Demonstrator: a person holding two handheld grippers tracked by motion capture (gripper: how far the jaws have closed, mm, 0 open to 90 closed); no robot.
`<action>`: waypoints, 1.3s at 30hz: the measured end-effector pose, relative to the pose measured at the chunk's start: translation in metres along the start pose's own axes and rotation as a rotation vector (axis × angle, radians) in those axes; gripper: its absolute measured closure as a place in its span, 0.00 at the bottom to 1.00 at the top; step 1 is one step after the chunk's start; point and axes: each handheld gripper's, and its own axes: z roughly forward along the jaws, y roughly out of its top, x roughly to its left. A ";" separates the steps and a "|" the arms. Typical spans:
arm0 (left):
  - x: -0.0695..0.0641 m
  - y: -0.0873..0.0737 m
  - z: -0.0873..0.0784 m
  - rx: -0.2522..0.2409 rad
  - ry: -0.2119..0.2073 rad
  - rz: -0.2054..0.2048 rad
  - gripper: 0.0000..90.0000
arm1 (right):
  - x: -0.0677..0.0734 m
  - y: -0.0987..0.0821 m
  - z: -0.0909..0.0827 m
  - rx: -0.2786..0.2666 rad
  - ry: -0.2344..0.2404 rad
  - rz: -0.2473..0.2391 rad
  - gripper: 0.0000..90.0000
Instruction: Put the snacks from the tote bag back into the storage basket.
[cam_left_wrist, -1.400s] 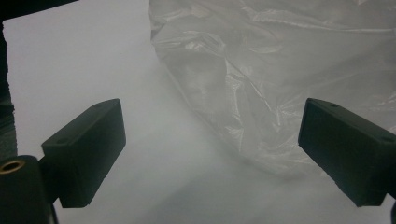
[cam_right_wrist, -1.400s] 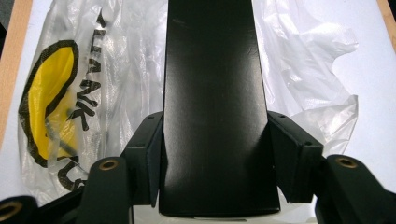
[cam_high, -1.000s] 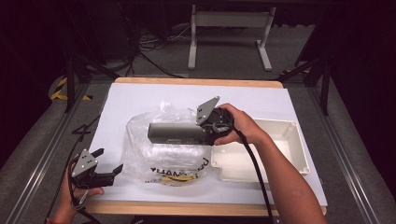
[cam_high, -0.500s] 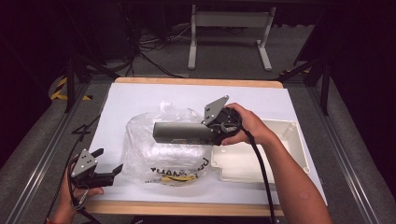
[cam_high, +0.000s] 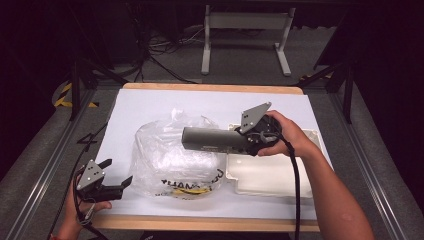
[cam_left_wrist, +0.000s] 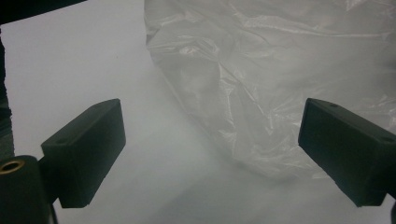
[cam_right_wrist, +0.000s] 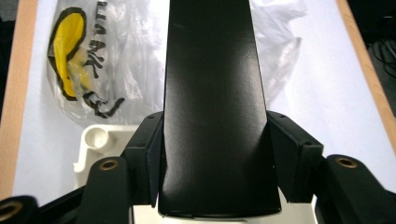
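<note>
Right gripper (cam_high: 248, 142): clamped on dark box (cam_high: 215, 139), held level above plastic bag (cam_high: 172, 156).
Change: box carried slightly rightward, nearer white tray (cam_high: 272, 175).
Left gripper (cam_high: 116, 176): jaws apart, idle beside bag.
Implication: placement into tray likely next.

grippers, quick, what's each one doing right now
Left gripper: open, holding nothing, beside the clear plastic bag.
Right gripper: shut on a long dark box, above the white tray.
</note>
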 end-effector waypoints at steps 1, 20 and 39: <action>0.000 0.000 0.000 -0.002 0.004 -0.001 0.09 | 0.000 -0.003 -0.003 -0.001 -0.007 0.005 0.48; 0.000 0.000 0.001 0.010 0.002 -0.003 0.09 | 0.003 -0.045 -0.038 -0.014 -0.058 0.054 0.48; 0.000 -0.001 0.002 0.023 -0.008 0.001 0.09 | 0.008 -0.076 -0.059 -0.022 -0.066 0.061 0.48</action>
